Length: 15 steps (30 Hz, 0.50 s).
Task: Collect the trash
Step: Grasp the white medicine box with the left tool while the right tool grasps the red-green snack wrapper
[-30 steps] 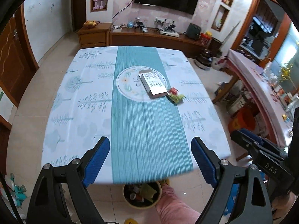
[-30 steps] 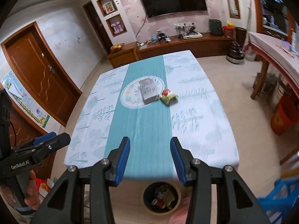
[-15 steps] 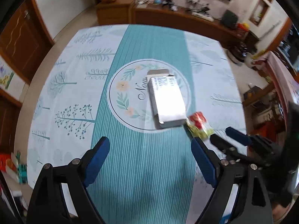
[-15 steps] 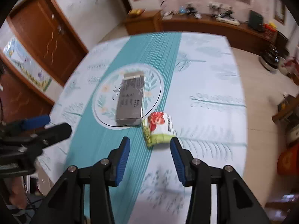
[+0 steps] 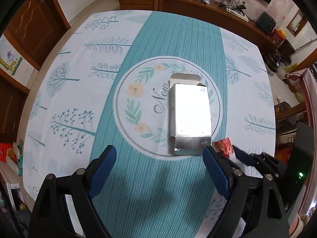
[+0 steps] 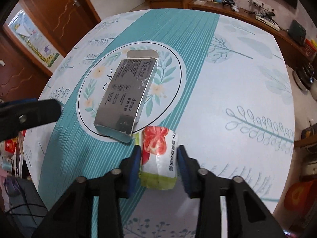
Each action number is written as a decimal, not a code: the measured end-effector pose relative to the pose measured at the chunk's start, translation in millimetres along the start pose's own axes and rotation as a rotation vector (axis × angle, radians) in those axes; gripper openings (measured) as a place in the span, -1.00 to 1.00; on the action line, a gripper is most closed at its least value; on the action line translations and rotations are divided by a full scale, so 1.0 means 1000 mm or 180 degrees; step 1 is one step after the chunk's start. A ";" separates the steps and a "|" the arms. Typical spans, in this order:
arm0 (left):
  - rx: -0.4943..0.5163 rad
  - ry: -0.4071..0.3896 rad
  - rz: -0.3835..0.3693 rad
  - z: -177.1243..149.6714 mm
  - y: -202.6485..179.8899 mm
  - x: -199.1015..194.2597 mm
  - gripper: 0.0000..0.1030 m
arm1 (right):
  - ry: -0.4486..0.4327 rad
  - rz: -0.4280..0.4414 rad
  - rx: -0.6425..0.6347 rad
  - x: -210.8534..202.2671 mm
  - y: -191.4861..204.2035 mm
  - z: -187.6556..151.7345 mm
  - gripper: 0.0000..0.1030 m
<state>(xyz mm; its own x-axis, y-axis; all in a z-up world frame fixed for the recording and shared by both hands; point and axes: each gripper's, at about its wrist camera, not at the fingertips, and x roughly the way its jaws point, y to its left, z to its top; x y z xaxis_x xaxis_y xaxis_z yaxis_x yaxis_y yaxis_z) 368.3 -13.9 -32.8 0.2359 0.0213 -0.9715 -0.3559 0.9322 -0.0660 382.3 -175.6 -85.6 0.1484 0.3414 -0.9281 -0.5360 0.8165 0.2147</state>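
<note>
The right gripper (image 6: 159, 158) points down at a small snack packet (image 6: 158, 156), white and green with a red picture, lying on the surface (image 6: 237, 79) just beside the near corner of a silver carton. Its blue fingers (image 6: 134, 164) are closing with the packet between them; the pads sit against the packet's sides, and the packet's lower end is partly hidden between them. In the left wrist view only a red corner of the packet (image 5: 222, 145) shows past the left gripper's finger.

The silver carton (image 5: 189, 117) lies flat on the round flower design in the middle of the teal-striped cloth, its far flap open. Glare whitens its top in the left view; print shows in the right view, too small to read.

The left gripper (image 5: 158, 162) hangs over the teal stripe near the carton's near end, fingers spread wide with nothing between them. A wooden cabinet (image 5: 208, 6) with cluttered small items stands beyond the surface.
</note>
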 end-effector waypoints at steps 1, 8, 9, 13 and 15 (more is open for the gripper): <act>0.0013 0.0020 -0.0008 0.004 -0.004 0.004 0.70 | -0.0001 0.0037 0.0026 0.000 -0.004 0.001 -0.51; 0.0132 0.0207 -0.0064 0.026 -0.032 0.039 0.70 | -0.0160 0.0035 0.0433 -0.009 -0.048 0.011 -0.62; 0.0144 0.0230 -0.0061 0.030 -0.036 0.045 0.70 | -0.0174 0.0016 0.0473 -0.010 -0.055 0.013 -0.62; 0.0195 0.0286 0.0003 0.044 -0.051 0.067 0.70 | -0.0176 0.0013 0.0587 -0.011 -0.074 0.012 -0.62; 0.0220 0.0320 0.0039 0.049 -0.057 0.077 0.66 | -0.0194 0.0043 0.0609 -0.013 -0.078 0.011 -0.62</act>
<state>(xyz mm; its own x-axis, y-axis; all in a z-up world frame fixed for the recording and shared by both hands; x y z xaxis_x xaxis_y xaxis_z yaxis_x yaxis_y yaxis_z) 451.4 -47.9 -92.6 0.1388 -0.0001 -0.9903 -0.2943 0.9548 -0.0414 431.5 -238.4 -87.2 0.1953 0.3757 -0.9059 -0.3713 0.8833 0.2863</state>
